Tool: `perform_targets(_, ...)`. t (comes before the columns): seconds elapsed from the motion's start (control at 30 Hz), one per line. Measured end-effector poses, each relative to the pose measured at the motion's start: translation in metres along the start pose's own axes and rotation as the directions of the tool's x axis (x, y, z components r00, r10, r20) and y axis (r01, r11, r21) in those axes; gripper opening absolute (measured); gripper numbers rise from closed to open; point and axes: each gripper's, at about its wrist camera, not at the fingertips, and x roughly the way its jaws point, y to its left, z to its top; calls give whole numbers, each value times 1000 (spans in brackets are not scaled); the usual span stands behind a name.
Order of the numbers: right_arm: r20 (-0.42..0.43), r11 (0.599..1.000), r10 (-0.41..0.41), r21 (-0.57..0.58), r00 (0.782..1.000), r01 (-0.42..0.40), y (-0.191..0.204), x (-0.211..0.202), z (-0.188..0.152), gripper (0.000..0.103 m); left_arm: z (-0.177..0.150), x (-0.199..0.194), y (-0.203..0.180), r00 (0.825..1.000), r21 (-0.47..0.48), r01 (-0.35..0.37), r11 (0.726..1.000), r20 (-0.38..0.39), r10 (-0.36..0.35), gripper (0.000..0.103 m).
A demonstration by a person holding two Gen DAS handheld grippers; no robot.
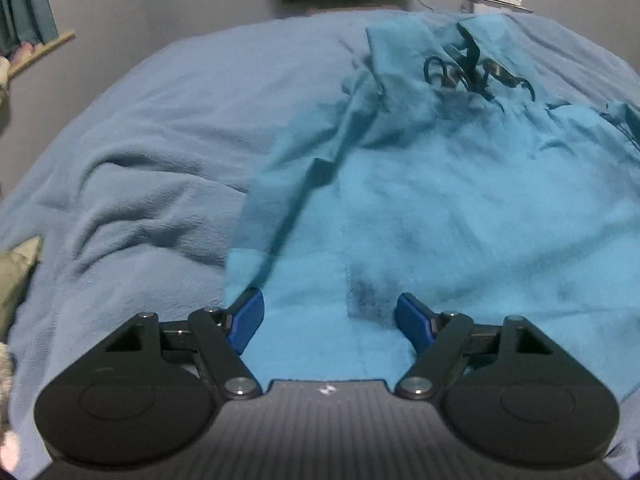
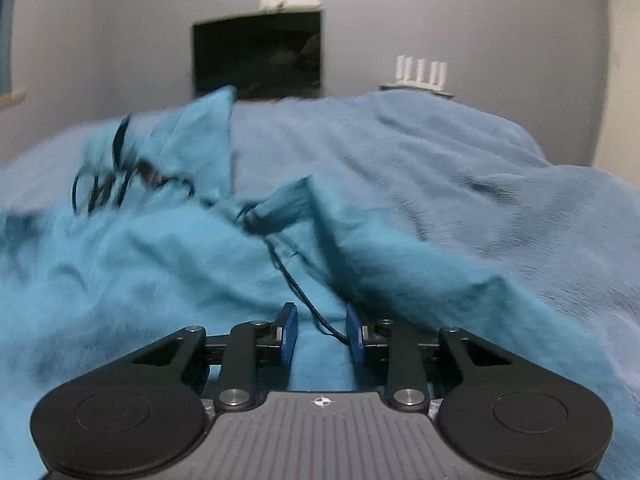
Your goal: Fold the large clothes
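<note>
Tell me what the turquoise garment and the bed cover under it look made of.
Turquoise garment: thin, matte woven cloth, probably cotton; it creases sharply and shows stitched seams. Bed cover: thick fleece or plush, likely; fuzzy nap, soft rounded wrinkles. Blur leaves both uncertain.

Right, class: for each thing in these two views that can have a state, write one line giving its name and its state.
Left gripper: open, low over the garment's near edge, holding nothing.
Right gripper: open, a thin dark cord running between its fingers.
Teal garment: spread out on the bed, rumpled, not yet folded.
Dark drawstring: loose, trailing across the garment.
Blue blanket: covering the bed, wrinkled.
Screen: dark.
</note>
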Motion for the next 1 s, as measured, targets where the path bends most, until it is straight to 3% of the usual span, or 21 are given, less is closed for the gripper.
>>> perform_targets(0.03,5,1000,-1,15,1000,1,-2,-7,-1,43,-1,-9,-2,1000,10,-3,1000,20,3,75)
perform_targets(0.13,53,999,21,45,998,-23,-7,-50,-7,55,-10,-53,5,996,-20,37,999,84,-35,75)
perform_targets(0.27,58,989,93,111,994,-99,-19,-109,-14,68,-19,-99,17,982,-139,168,976,109,-153,75)
perform_targets(0.33,23,977,143,157,990,-144,-28,-142,-23,73,-28,-116,18,967,-189,252,949,91,-239,75)
perform_targets(0.43,-45,949,228,233,973,-212,-37,-171,-35,85,-42,-120,11,929,-262,362,894,22,-370,77)
perform_targets(0.47,-75,938,250,267,965,-222,-41,-177,-39,86,-48,-116,8,911,-303,390,869,-12,-413,77)
perform_targets(0.53,-126,912,289,336,949,-233,-45,-183,-49,88,-58,-101,2,891,-366,395,843,-73,-449,77)
perform_targets(0.6,-178,889,324,393,929,-235,-46,-181,-60,91,-65,-87,-6,900,-377,362,853,-98,-425,77)
perform_targets(0.67,-213,897,317,384,924,-219,-42,-181,-72,93,-66,-79,-12,917,-363,337,869,-82,-390,80)
perform_targets(0.77,-253,917,281,355,926,-181,-30,-169,-75,101,-69,-72,-23,924,-365,342,866,-39,-382,98)
perform_targets(0.83,-277,922,269,350,923,-163,-25,-155,-72,103,-70,-67,-34,934,-343,327,881,-22,-356,103)
perform_targets(0.93,-253,914,230,387,940,-120,-23,-135,-69,103,-70,-56,-47,955,-289,279,916,-21,-297,103)
perform_targets(1.0,-211,897,230,425,950,-123,-26,-128,-70,103,-71,-54,-52,960,-283,268,921,0,-279,103)
